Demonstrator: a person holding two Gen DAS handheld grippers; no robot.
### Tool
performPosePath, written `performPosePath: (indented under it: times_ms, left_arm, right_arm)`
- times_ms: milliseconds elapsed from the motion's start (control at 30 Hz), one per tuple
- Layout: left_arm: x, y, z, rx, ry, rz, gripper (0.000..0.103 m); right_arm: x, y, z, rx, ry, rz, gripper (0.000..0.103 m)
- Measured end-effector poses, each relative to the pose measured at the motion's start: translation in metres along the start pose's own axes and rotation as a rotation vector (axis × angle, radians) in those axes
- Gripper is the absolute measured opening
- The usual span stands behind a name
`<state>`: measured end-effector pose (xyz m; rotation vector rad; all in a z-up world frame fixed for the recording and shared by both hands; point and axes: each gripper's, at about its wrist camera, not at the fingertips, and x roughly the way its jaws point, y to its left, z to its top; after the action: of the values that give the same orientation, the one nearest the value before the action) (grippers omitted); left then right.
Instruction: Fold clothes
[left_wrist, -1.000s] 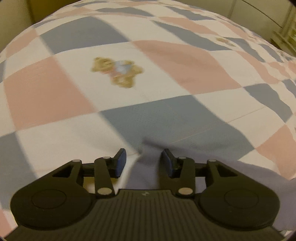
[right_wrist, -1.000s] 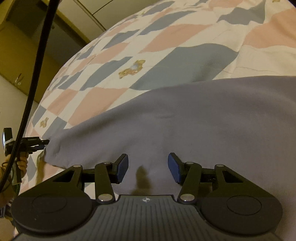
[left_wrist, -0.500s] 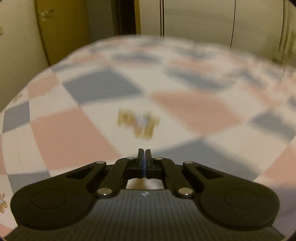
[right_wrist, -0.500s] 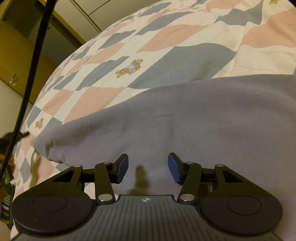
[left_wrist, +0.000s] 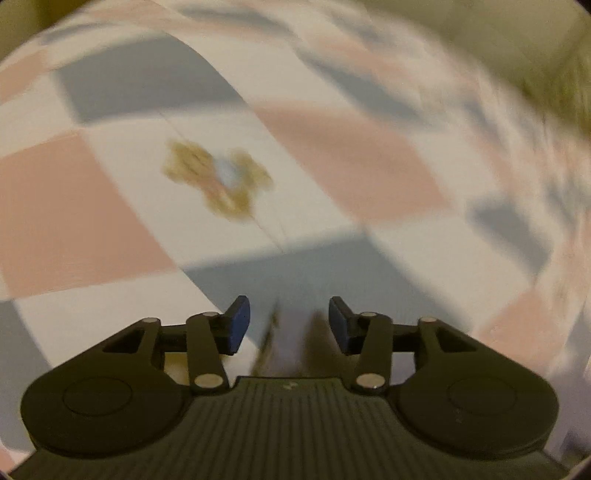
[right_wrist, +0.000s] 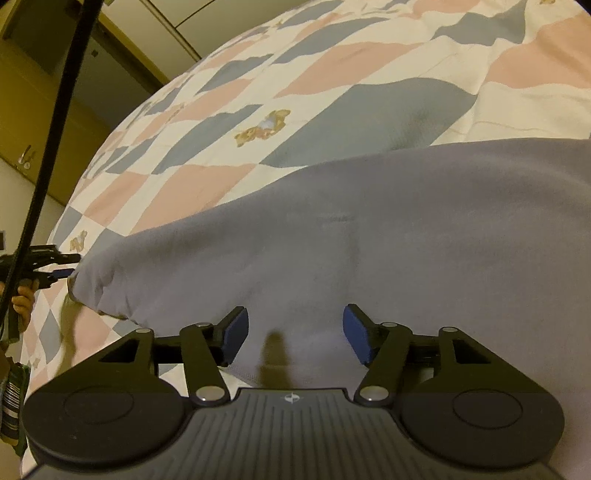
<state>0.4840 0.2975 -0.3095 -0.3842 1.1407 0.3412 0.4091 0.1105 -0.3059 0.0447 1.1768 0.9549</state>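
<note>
Currently, in the left wrist view, I read my left gripper (left_wrist: 289, 320) with its jaws spread wide and nothing clamped. A blurred strip of the grey garment (left_wrist: 291, 332) lies between the blue pads (left_wrist: 239, 325) at 6 o'clock, touching neither pad as far as I can tell. Motion blur smears most of this view. The checked quilt (left_wrist: 74, 206), in pink, grey and white squares, fills the field; a teddy bear print (left_wrist: 218, 179) sits at about 11 o'clock from the fingers.

In the right wrist view, my right gripper (right_wrist: 295, 334) is also fully spread and holds nothing. It hovers over the near edge of the grey garment, which lies flat on the quilt (right_wrist: 207, 184) and covers the lower and right field from 9 o'clock round to 3 o'clock. A shadow falls on the cloth between the pads. At 9 o'clock, the left gripper (right_wrist: 61, 267) meets the garment's far corner; I cannot tell its grip from this view. A hand (right_wrist: 22, 304) holds it. A black cable (right_wrist: 55, 122) crosses at 10 o'clock.
</note>
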Motion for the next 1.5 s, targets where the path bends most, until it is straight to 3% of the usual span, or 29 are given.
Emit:
performPosePath:
  times_ms: [33,100,267,333,400,433,500,600,667,767,833,967,1100,1267,1333,1433,1500]
  left_arm:
    - [0.004,-0.007,-0.003,0.042,0.0,0.033,0.03]
    - [-0.004,-0.021,-0.01,0.09,-0.077,0.058,0.001]
    - [-0.066,-0.04,-0.028,0.063,-0.357,0.008,0.001]
    - [-0.098,-0.03,-0.034,0.005,-0.484,-0.011,0.001]
    - [-0.113,-0.019,-0.034,-0.013,-0.56,0.015,0.001]
    - [-0.112,-0.015,-0.033,-0.018,-0.564,0.038,0.001]
    - [-0.094,-0.006,-0.027,-0.021,-0.5,0.081,0.002]
    - [-0.04,-0.01,-0.022,0.072,-0.389,0.259,0.003]
    - [-0.002,-0.011,-0.02,0.161,-0.312,0.365,0.009]
    - [0.009,-0.006,-0.025,0.181,-0.318,0.444,0.015]
    - [-0.01,-0.003,-0.027,0.122,-0.33,0.414,0.023]
    - [-0.053,0.0,-0.035,0.018,-0.345,0.317,0.025]
    - [-0.086,-0.027,-0.086,0.099,-0.244,0.069,0.028]
    - [-0.107,-0.06,-0.167,0.17,-0.048,-0.259,0.028]
    - [-0.116,-0.073,-0.201,0.166,0.021,-0.357,0.028]
    - [-0.133,-0.091,-0.25,0.248,0.079,-0.397,0.029]
    - [-0.141,-0.102,-0.284,0.308,0.12,-0.391,0.031]
  right_arm:
    - [0.0,0.0,0.0,-0.002,0.001,0.001,0.062]
    - [0.001,-0.002,-0.001,-0.004,0.002,0.004,0.062]
    - [-0.005,-0.002,-0.001,-0.007,-0.012,0.01,0.062]
    - [-0.007,-0.001,-0.002,-0.006,-0.017,0.014,0.062]
    - [-0.008,-0.001,-0.003,-0.004,-0.021,0.019,0.062]
    - [-0.008,-0.001,-0.003,-0.003,-0.022,0.022,0.062]
    - [-0.006,-0.002,-0.004,-0.003,-0.018,0.018,0.062]
    - [-0.002,-0.001,-0.002,-0.01,-0.015,0.017,0.062]
    - [-0.001,0.001,-0.001,-0.018,-0.012,0.012,0.062]
    - [-0.008,0.002,0.0,-0.023,-0.029,0.005,0.062]
    - [-0.021,-0.003,-0.003,-0.019,-0.066,-0.021,0.062]
    - [-0.063,-0.03,-0.012,0.063,-0.17,-0.115,0.062]
    - [-0.11,-0.065,-0.035,0.139,-0.206,-0.214,0.061]
    - [-0.15,-0.086,-0.085,0.158,-0.151,-0.296,0.058]
    - [-0.165,-0.09,-0.107,0.164,-0.13,-0.33,0.058]
    - [-0.184,-0.098,-0.142,0.18,-0.087,-0.379,0.058]
    - [-0.185,-0.109,-0.167,0.216,0.0,-0.426,0.058]
